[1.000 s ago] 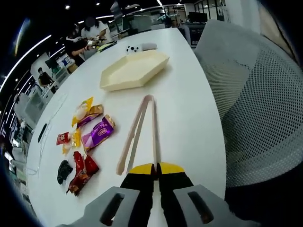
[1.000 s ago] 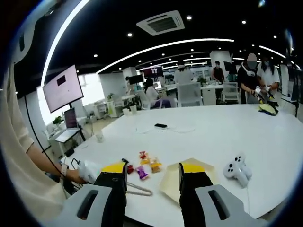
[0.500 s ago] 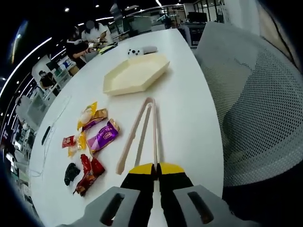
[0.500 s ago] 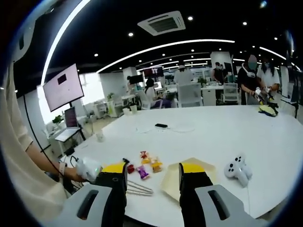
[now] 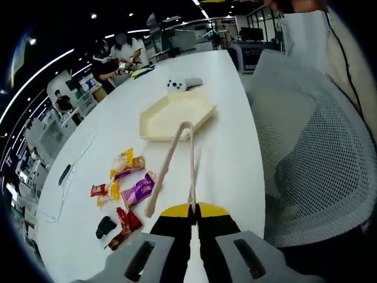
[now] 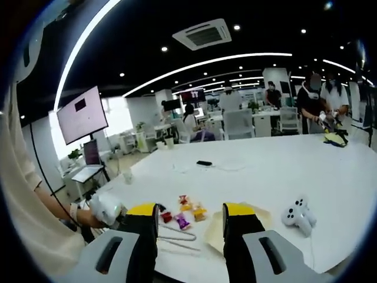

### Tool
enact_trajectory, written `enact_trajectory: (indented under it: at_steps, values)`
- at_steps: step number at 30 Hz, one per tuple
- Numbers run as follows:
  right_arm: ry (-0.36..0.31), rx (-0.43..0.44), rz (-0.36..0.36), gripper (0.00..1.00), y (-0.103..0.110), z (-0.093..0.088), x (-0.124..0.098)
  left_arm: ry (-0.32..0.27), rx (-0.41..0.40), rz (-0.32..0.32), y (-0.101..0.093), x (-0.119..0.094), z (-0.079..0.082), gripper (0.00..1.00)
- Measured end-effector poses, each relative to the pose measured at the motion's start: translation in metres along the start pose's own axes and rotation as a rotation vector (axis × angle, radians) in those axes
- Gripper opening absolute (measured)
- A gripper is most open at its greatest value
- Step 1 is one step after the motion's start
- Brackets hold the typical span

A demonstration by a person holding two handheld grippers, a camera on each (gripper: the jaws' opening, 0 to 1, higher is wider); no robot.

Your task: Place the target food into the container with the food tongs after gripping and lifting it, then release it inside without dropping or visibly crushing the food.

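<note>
1. Between the jaws of our left gripper sits the handle end of the food tongs; the jaws are clamped together on it, and the tongs run straight out ahead along the gripper's own line.
2. Their long axis points away from us toward the cream container, a shallow six-sided tray on the white surface. The tong tips lie over or just at its near rim; we cannot tell whether they touch it.
3. Our target food is among the wrapped snacks, which lie on the surface to the left of the tongs in the left gripper view, well short of the tips. The purple packet is nearest the tongs, just beside the left arm.
4. So, we judge, the coming move turns on this: the tongs aim at the container, while the food lies off to their left side and nearer to us, so we must swing the tips left and draw back.
5. Our right gripper hangs with its jaws apart, holding nothing, well above the surface. The snacks and the container show between and below its jaws.
6. A white game controller rests beyond the container.
</note>
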State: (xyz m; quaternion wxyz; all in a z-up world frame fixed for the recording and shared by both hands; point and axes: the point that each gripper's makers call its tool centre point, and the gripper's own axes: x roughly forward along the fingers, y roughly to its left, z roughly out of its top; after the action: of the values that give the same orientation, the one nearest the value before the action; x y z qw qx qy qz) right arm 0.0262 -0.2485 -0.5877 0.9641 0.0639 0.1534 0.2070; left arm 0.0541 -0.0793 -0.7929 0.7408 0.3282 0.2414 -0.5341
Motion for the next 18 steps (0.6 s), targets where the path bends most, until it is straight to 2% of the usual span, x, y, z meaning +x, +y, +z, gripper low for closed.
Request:
enact_trajectory:
  at_steps: [3,8,14,18]
  values:
    - [0.000,-0.006,0.015,0.44,0.003,0.000,0.002,-0.015,0.017,0.000,-0.001,-0.005,0.010,0.00]
    - [0.013,-0.029,0.045,0.44,0.010,-0.004,0.001,-0.015,0.028,0.006,0.000,-0.012,0.013,0.00]
    - [0.014,-0.040,0.062,0.44,0.010,-0.006,-0.003,-0.024,-0.018,0.008,-0.003,-0.019,0.015,0.00]
    - [0.029,-0.065,0.080,0.44,0.008,-0.009,-0.005,-0.041,-0.034,0.016,-0.004,-0.024,0.022,0.00]
